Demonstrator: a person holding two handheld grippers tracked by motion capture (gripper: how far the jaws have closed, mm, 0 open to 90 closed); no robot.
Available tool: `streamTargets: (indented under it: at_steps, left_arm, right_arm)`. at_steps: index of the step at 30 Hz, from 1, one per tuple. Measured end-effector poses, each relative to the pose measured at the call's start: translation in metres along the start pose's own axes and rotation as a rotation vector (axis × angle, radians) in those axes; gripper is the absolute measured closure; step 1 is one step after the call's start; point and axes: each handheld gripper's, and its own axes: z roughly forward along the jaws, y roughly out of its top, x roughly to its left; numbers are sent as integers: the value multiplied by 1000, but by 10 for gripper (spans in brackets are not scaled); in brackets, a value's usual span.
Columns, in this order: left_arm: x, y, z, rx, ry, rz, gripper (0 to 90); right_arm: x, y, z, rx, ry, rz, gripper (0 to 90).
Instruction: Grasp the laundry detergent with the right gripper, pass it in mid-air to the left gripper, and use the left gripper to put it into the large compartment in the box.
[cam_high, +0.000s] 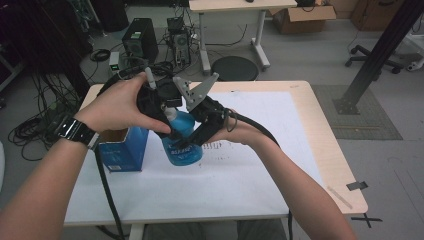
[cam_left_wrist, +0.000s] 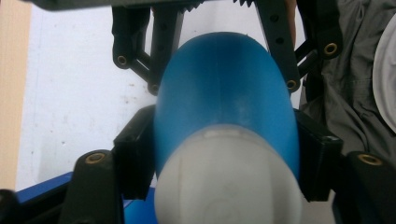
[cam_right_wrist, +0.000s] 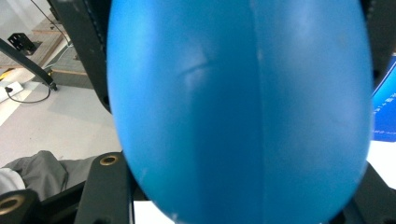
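Where the fixed camera looks down on the table (cam_high: 300, 130), both forearms come in from the bottom corners and meet above the white sheet (cam_high: 240, 170), left of its middle. The left hand (cam_high: 117, 107), a dark watch (cam_high: 75, 131) on its wrist, wraps over the top of the left gripper (cam_high: 167, 112), knuckles turned toward the far edge. The right hand (cam_high: 240, 132) comes from the other side, palm under the right gripper (cam_high: 192, 137), whose grey plate (cam_high: 195, 89) tilts upward. Between the two tools stands a blue bottle (cam_high: 182, 142), upright, its base at the sheet, its pale top up under the left gripper. An open blue box (cam_high: 122, 147) sits just beside the bottle on its left.

In the left gripper view, the bottle (cam_left_wrist: 224, 102) points away from the camera, its whitish cap (cam_left_wrist: 224, 182) nearest. The two black jaws stand on either side of the neck with their pads (cam_left_wrist: 135, 149) pressed against the blue plastic, so this tool is clenched on the bottle. The right gripper's black links (cam_left_wrist: 275, 46) reach in from the top edge onto the bottle's far end.

In the right gripper view, the bottle's blue body (cam_right_wrist: 238, 112) bulges between the jaws, which hug both flanks: a firm grasp on the bottle. A corner of the box (cam_right_wrist: 385, 107) shows at the right.
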Motion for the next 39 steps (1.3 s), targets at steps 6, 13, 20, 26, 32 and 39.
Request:
streamTargets:
  at_steps: [6, 13, 20, 26, 32, 39]
  left_arm:
    - [0, -1, 0, 4, 2, -10, 375]
    - [1, 1, -1, 9, 2, -34, 380]
    - [11, 0, -14, 40, 11, -131, 381]
    - [26, -5, -38, 78, 99, -291, 381]
    - [48, -21, -68, 47, 195, -599, 381]
    - [70, -53, -94, 43, 268, -916, 381]
  right_arm:
    - [0, 0, 1, 3, -1, 5, 418]
    - [-2, -1, 1, -4, 7, 13, 410]
    - [-6, -9, 0, 39, -59, 19, 123]
    - [-9, -29, -11, 199, -164, 8, 88]
    - [-6, -53, -27, 440, -249, -46, 89]
    - [-3, -86, -60, 638, -292, -17, 90]
